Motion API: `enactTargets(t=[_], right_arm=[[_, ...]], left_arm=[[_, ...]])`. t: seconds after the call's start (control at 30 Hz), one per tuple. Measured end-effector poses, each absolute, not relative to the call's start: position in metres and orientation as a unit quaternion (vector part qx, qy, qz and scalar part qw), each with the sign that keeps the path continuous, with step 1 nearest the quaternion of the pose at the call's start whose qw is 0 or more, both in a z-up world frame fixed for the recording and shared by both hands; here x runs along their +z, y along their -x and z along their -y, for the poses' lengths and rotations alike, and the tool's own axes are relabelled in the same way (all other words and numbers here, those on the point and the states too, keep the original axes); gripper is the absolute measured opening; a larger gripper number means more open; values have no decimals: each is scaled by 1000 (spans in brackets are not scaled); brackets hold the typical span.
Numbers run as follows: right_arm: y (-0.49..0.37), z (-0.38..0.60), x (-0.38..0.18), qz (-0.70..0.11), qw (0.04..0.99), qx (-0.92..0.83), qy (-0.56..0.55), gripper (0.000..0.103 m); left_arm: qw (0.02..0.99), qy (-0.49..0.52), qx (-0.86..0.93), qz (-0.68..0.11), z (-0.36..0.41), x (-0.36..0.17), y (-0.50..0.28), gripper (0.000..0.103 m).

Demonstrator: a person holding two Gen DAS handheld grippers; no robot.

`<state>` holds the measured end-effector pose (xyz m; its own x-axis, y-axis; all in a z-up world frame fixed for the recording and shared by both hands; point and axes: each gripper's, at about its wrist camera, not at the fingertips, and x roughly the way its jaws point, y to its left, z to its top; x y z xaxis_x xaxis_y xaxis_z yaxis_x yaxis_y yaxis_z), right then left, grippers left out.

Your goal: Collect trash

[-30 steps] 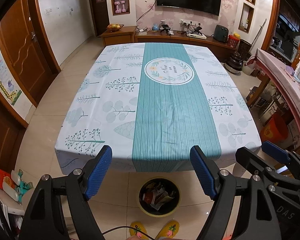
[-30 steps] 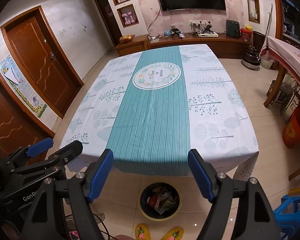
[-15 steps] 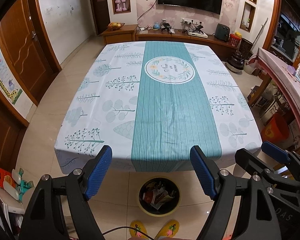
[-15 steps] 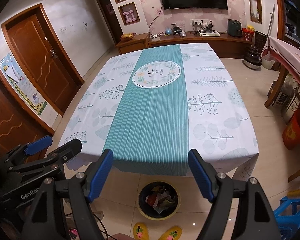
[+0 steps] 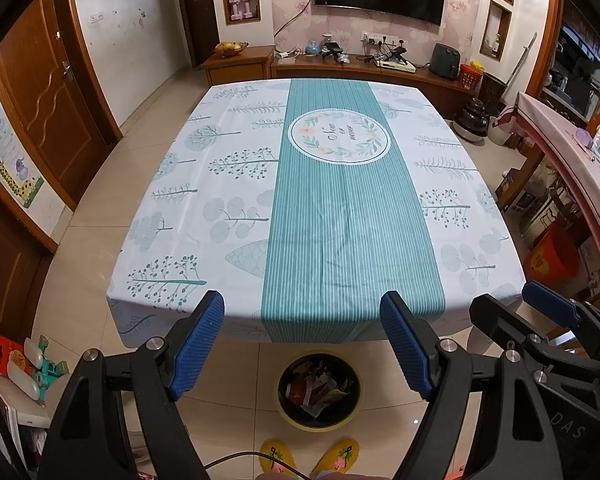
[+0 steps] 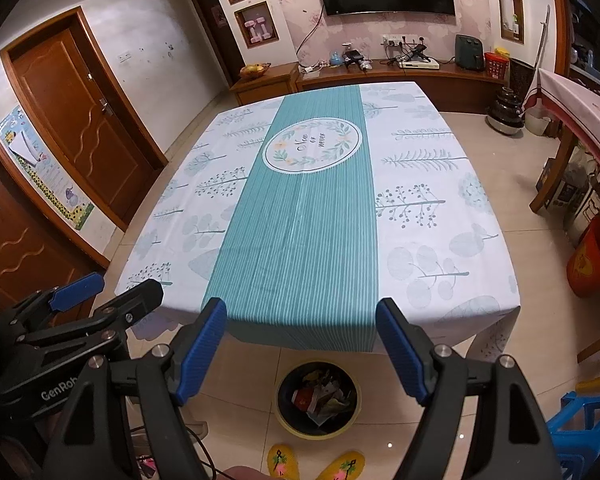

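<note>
A round black trash bin with a yellow rim [image 5: 320, 426] [image 6: 320, 435] stands on the tiled floor just in front of the table's near edge. Crumpled wrappers and paper [image 5: 316, 388] [image 6: 320, 396] fill it. The table wears a white and teal leaf-print cloth [image 5: 220, 184] [image 6: 420, 200] with nothing lying on it. My left gripper [image 5: 302, 340] hangs open above the bin, nothing between its blue pads. My right gripper [image 6: 300, 344] is open beside it and also holds nothing. Each gripper shows at the edge of the other's view.
A person's feet in yellow slippers [image 5: 278, 458] [image 6: 284, 460] stand behind the bin. An orange bucket [image 5: 552, 256] [image 6: 592, 260] and a second covered table [image 5: 560, 152] are to the right. A blue stool [image 6: 588, 420] is at near right. Wooden doors line the left wall.
</note>
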<state>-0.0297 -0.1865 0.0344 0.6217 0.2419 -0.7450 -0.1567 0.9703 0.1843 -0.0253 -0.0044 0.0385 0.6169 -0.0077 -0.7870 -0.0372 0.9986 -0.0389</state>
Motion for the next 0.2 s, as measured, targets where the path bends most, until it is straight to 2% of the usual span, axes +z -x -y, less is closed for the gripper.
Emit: enactTargets(t=[0.2], right_arm=[[27, 188, 33, -423, 898, 111, -50, 77]], left_arm=[[898, 26, 8, -440, 5, 36, 24, 79]])
